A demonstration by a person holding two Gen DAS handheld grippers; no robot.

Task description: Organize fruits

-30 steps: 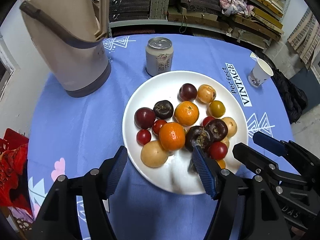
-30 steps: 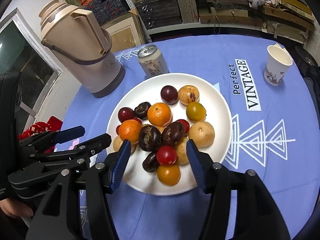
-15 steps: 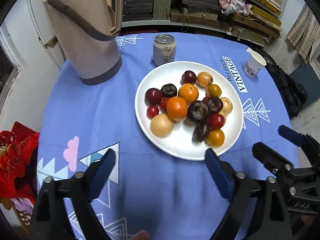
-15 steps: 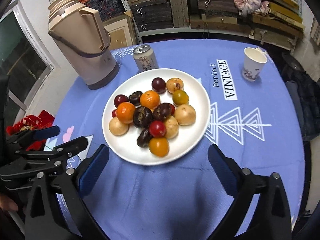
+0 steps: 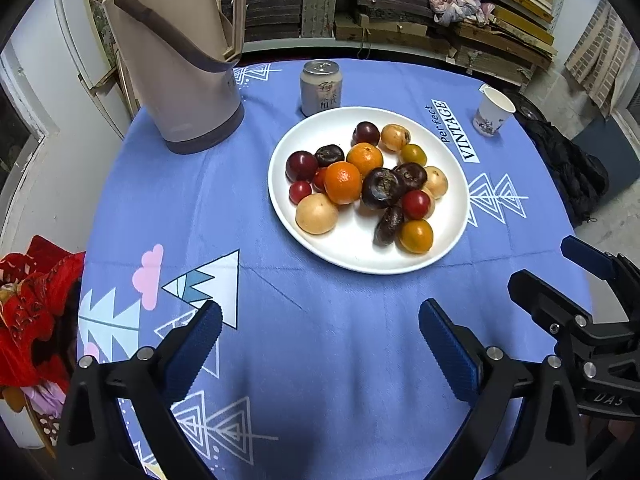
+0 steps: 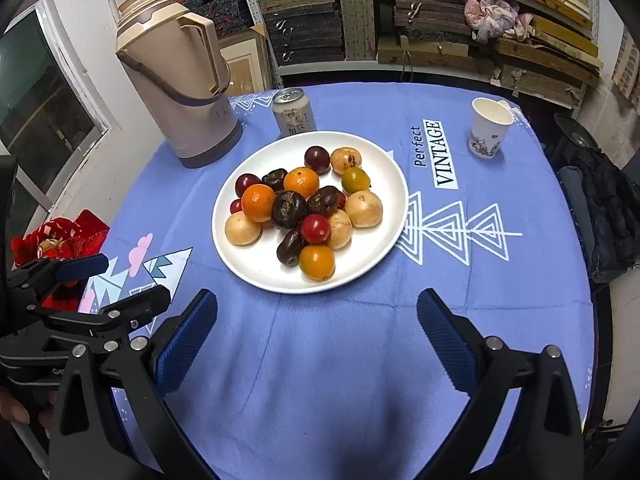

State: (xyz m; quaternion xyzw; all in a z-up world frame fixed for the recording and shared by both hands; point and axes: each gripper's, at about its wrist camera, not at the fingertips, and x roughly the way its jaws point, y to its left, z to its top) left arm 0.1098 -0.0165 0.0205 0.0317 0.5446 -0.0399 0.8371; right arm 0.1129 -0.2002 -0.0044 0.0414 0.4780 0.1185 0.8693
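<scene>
Left wrist view looks down on a round table under a blue cloth (image 5: 320, 360), with a white plate (image 5: 360, 258) well past the left gripper (image 5: 318, 344). Its jaws have just been opening and now stand wide apart over bare cloth, with nothing between the blue pads (image 5: 192, 350). On the plate the fruit (image 5: 362, 188) sits in a loose heap: two oranges (image 5: 343, 182) near the middle, dark plums, small red tomatoes, pale yellow round fruit and a couple of green-orange ones. At the right edge of this view the right gripper (image 5: 552, 284) shows from the side.

From the right wrist view, the right gripper (image 6: 316, 332) is also spread wide and empty, its jaws having just been opening too, hanging over the cloth on the near side of the plate (image 6: 260, 272). The fruit (image 6: 304, 212) all lies on the plate, none on the cloth. The left gripper (image 6: 120, 284) shows at the left edge.

Behind the plate a can (image 6: 294, 112) stands just beside its far rim. A beige thermos (image 6: 176, 92) stands to the left of the can, and a paper cup (image 6: 488, 128) stands well off to the right. Shelves (image 6: 400, 28) of stacked boards fill the back wall.
</scene>
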